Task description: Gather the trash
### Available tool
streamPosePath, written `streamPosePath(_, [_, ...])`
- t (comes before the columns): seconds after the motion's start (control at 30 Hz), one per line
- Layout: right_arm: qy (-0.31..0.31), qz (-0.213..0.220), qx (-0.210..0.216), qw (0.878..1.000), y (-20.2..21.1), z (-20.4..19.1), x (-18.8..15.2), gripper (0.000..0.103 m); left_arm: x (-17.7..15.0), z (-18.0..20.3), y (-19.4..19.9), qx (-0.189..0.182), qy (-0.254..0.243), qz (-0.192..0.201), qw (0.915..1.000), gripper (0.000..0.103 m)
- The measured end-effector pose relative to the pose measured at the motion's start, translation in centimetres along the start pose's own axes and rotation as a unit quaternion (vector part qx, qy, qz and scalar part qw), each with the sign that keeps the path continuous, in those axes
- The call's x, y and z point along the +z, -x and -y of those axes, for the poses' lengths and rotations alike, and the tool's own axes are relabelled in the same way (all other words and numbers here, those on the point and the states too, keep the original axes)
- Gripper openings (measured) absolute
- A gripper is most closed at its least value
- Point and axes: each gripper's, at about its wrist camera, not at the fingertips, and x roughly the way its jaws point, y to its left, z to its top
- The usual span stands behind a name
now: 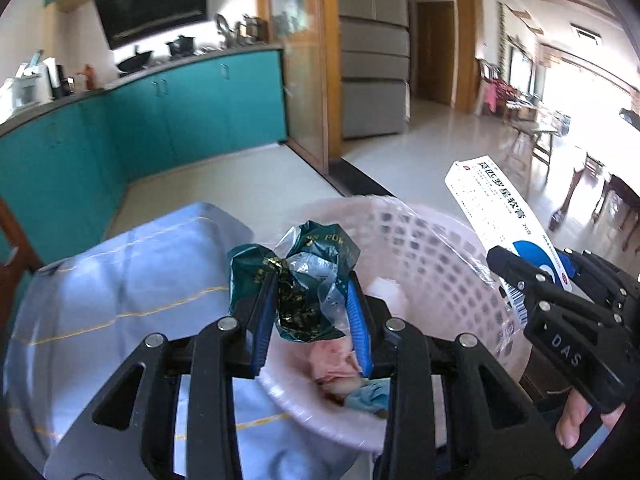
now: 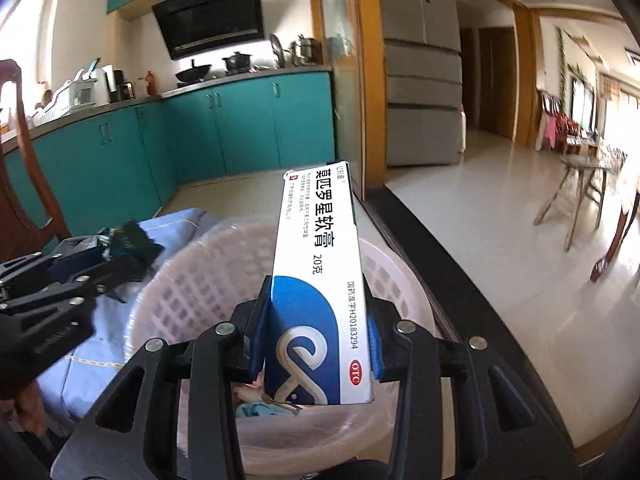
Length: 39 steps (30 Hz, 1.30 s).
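left claw (image 1: 310, 312) gripping wrapper (image 1: 304, 280) | right claw (image 2: 318, 340) gripping box (image 2: 316, 280) | both hovering over basket (image 1: 420, 240), poised for dropping

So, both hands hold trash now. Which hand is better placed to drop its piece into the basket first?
Probably the right. Its gripper holds the box directly above the basket opening. The left gripper holds the wrapper over the basket's rim, partly above the blue cloth.

Basket bottom (image 1: 344, 390) mostly hidden behind the left tool (image 1: 312, 316); contents there blurred. Box's (image 2: 316, 280) lower end masked by the right tool (image 2: 316, 340).
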Motion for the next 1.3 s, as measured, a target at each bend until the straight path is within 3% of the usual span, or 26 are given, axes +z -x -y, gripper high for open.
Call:
streamPosePath(0.1, [-0.015, -0.006, 0.007, 1.0, -1.2, 0.5, 0.0, 0.039, 0.3, 0.5, -2.7, -0.027, -0.003, -0.026, 0.9993, 0.038])
streamPosePath(0.13, [-0.019, -0.014, 0.007, 1.0, -1.6, 0.8, -0.2, 0.039, 0.4, 0.6, -3.2, -0.032, -0.005, -0.029, 0.9991, 0.044])
streamPosePath(0.17, [-0.021, -0.021, 0.007, 1.0, -2.1, 0.7, -0.2, 0.039, 0.5, 0.7, -3.8, -0.04, -0.009, -0.032, 0.9987, 0.063])
streamPosePath(0.23, [-0.019, -0.027, 0.014, 0.999, -2.5, 0.5, -0.1, 0.039, 0.5, 0.2, -3.7, -0.025, -0.005, -0.016, 0.9995, 0.081])
streamPosePath(0.43, [0.005, -0.058, 0.02, 0.998, -4.3, -1.3, 0.1, 0.041, 0.4, -3.3, -2.1, 0.018, 0.037, 0.002, 0.9992, 0.085])
streamPosePath(0.47, [0.009, -0.063, 0.017, 0.998, -4.6, -1.6, 0.0, 0.045, 0.1, -4.2, -1.6, 0.025, 0.047, 0.003, 0.9986, 0.085])
streamPosePath(0.57, [0.011, -0.057, 0.004, 0.998, -4.7, -2.0, -0.1, 0.074, -0.9, -6.0, -0.1, 0.035, 0.064, 0.008, 0.9973, 0.089])
streamPosePath(0.7, [-0.006, -0.036, 0.007, 0.999, -4.1, -2.0, 0.0, 0.079, -2.8, -7.9, 2.3, 0.065, 0.073, 0.013, 0.9951, 0.091])
streamPosePath(0.8, [-0.013, 0.007, 0.01, 1.0, -2.4, -2.3, 0.2, 0.084, -4.6, -9.5, 4.7, 0.091, 0.077, 0.015, 0.9928, 0.094])
streamPosePath(0.9, [0.024, 0.054, -0.004, 0.998, 0.1, -4.6, 0.1, 0.091, -5.9, -11.1, 7.8, 0.12, 0.078, 0.021, 0.9895, 0.098])
streamPosePath(1.03, [0.038, 0.071, -0.001, 0.997, 4.4, -7.7, -0.7, 0.099, -7.3, -13.1, 13.1, 0.154, 0.086, 0.048, 0.9831, 0.1])
streamPosePath(1.2, [0.07, 0.076, 0.028, 0.994, 10.3, -12.1, -1.4, 0.1, -8.1, -14.4, 18.5, 0.168, 0.107, 0.071, 0.9774, 0.1])
streamPosePath(1.3, [0.094, 0.089, 0.013, 0.992, 12.9, -13.5, -1.6, 0.1, -8.7, -14.8, 21.6, 0.178, 0.112, 0.092, 0.9733, 0.1])
